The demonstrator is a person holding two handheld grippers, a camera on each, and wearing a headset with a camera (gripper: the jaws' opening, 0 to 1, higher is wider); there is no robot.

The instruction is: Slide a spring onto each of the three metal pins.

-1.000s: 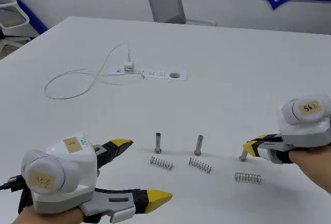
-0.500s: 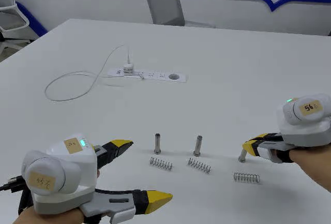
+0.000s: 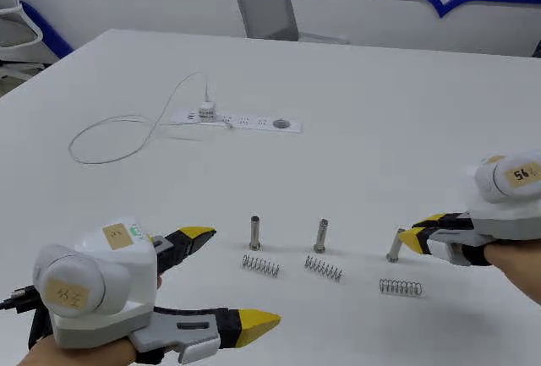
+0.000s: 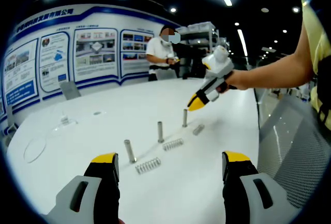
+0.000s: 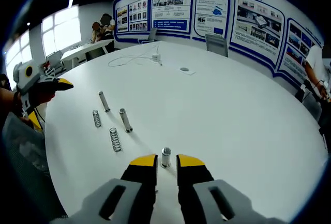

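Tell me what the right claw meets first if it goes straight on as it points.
The right claw would meet the nearest metal pin, standing right at its tips; exact gap unclear.

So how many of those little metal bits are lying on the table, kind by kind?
Metal pins: 3
Springs: 3
Total: 6
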